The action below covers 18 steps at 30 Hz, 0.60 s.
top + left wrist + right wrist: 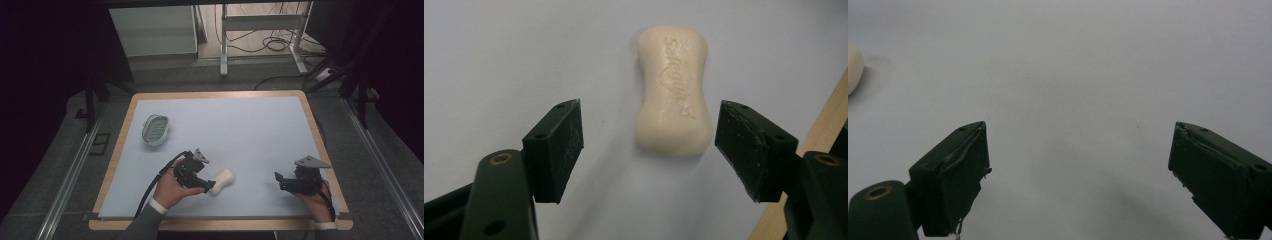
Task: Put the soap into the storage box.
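One cream soap bar (672,90), stamped "Safeguard", lies on my desk (250,125) between the wide-open jaws of my left hand-held gripper (649,145), untouched; one soap dish (155,130) sits well apart. My right hand-held gripper (1078,165) gapes empty.

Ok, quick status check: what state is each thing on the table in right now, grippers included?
Soap bar: lying flat on the table, embossed face up, not gripped.
Soap dish: empty, sitting on the mat at far left, apart from the soap.
Left gripper: open, jaws on either side of the soap's near end, pads not touching it.
Right gripper: open, nothing between its jaws, over bare mat.
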Each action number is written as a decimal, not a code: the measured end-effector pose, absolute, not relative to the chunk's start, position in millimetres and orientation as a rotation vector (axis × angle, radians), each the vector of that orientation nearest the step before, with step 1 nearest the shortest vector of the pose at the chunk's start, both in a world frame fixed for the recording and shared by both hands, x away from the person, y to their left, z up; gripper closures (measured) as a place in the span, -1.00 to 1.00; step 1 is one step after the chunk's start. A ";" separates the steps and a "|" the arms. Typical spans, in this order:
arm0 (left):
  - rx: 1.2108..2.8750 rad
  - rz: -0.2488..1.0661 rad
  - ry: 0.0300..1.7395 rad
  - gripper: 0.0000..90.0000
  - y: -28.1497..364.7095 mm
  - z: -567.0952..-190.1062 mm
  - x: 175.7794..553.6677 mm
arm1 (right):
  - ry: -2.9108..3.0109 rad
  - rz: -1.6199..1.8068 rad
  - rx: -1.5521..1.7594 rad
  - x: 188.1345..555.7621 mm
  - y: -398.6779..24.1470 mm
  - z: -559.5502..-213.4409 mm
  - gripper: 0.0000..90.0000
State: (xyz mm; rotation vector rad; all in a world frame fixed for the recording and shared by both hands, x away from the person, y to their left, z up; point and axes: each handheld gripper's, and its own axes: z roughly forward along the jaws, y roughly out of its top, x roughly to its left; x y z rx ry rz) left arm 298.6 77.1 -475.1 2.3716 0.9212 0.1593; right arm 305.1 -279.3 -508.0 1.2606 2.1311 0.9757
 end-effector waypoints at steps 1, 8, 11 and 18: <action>2.375 0.157 0.919 -0.39 74.6 -475.8 299.2 | 2.130 0.977 1.260 305.1 -279.3 -508.2 -0.79; 2.400 0.138 0.905 -0.39 63.9 -479.8 303.8 | 2.132 0.970 1.266 305.5 -280.7 -509.7 -0.79; 2.413 0.129 0.908 -0.39 59.5 -483.4 307.1 | 2.135 0.966 1.269 305.9 -280.2 -510.7 -0.79; 2.435 0.108 0.911 -0.39 51.9 -489.0 313.3 | 2.136 0.959 1.267 306.1 -280.1 -511.3 -0.79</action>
